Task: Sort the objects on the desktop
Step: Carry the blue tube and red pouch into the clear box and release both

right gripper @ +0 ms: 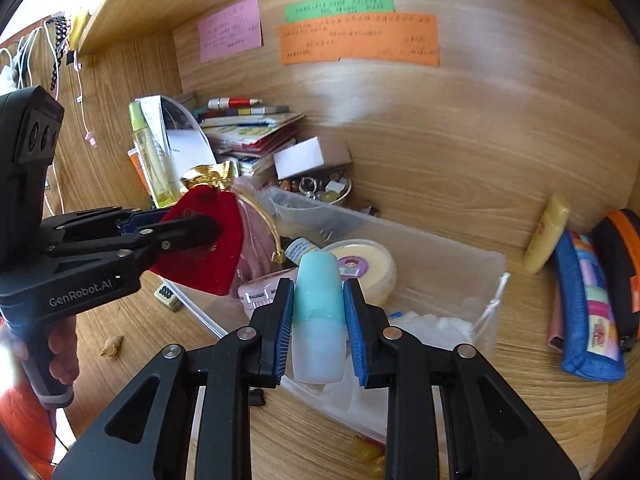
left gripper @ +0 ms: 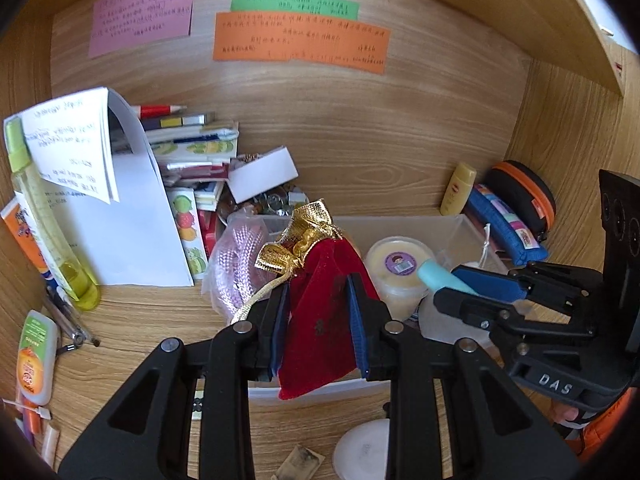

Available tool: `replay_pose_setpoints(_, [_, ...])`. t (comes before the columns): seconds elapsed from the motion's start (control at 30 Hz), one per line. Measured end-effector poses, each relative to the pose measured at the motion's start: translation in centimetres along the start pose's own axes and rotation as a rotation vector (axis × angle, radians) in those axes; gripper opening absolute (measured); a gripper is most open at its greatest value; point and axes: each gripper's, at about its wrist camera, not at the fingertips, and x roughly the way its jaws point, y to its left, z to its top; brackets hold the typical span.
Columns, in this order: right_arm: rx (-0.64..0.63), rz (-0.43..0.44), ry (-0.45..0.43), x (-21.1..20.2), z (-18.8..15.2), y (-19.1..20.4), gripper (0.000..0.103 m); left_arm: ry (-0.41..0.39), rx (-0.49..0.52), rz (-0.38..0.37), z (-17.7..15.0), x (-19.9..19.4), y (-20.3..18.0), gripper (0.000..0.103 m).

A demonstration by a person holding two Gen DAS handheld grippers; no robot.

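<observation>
My left gripper (left gripper: 318, 320) is shut on a red velvet pouch (left gripper: 324, 292) with a gold top and holds it above the clear plastic bin (left gripper: 460, 224). The pouch (right gripper: 204, 236) and left gripper (right gripper: 200, 228) also show in the right wrist view. My right gripper (right gripper: 318, 320) is shut on a teal and frosted bottle (right gripper: 318, 316), held over the bin (right gripper: 440, 264). In the left wrist view the right gripper (left gripper: 452, 284) holds the bottle (left gripper: 438, 278) by its teal end. A round cream tub (left gripper: 398, 268) and a pink mesh bag (left gripper: 236, 264) lie in the bin.
A stack of books and papers (left gripper: 188, 148), a white box (left gripper: 264, 174) and a yellow-green spray bottle (left gripper: 44, 216) stand at the back left. A yellow tube (right gripper: 546, 236), a blue pencil case (right gripper: 588, 312) and a black-orange case (right gripper: 624, 260) lie at the right. Pens (left gripper: 68, 320) lie left.
</observation>
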Motion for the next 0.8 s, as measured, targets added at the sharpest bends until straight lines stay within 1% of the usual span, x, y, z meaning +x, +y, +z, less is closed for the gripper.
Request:
replay_pose_setpoints(0.17, [-0.018,0.018,0.031,1.2,-0.5,0.3,0.023,0.032,-0.001,0.004,-0.3,1.4,0.2,0.028])
replay_pose_setpoints(0.27, [-0.026,0.025,0.044,1.8,-0.6,0.5,0.023,0.051,-0.011,-0.006,-0.5,2.1,0.4,0.028])
replay_pose_setpoints(0.43, [-0.022,0.038,0.058,2.3,-0.8,0.2,0.023,0.068,-0.001,-0.004,-0.6,2.8,0.1,0.028])
replay_pose_setpoints(0.63, [-0.015,0.044,0.063,2.3,-0.9,0.1,0.024,0.084,0.007,-0.003,-1.0,3.6,-0.3,0.032])
replay_pose_setpoints(0.8, [-0.014,0.043,0.074,2.4,-1.0,0.1,0.024,0.081,0.027,0.039,-1.2,3.8,-0.5,0.038])
